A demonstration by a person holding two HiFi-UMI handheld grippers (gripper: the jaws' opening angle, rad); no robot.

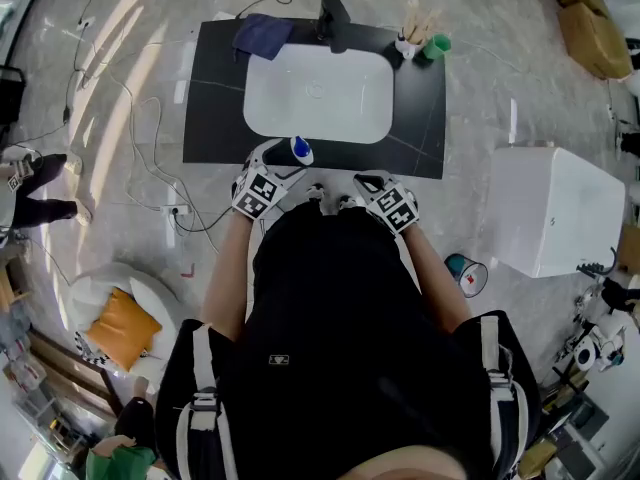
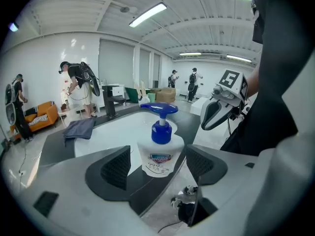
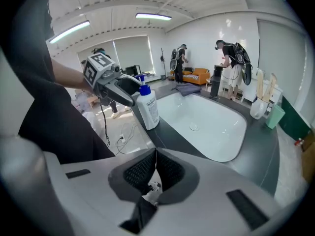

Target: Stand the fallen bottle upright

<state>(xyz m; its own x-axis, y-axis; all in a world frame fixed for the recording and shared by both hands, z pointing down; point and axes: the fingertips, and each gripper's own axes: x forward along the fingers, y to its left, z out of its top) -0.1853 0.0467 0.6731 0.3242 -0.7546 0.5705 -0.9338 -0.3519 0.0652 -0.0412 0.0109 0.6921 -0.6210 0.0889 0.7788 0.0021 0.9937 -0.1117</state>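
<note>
**Bottle (image 2: 158, 154) upright at the left tool (image 2: 158, 165)**

The bottle stands on the counter (image 2: 51, 151) between the left tool's wide-spread jaws, with a gap at each pad. The right tool (image 3: 156, 168) is closed on nothing, and the bottle is ahead to its left. The bottle looks like light, slick plastic (the pump makes it top-heavy), so grip the body low. The sink (image 2: 115, 129) beyond the left tool is empty.
</note>
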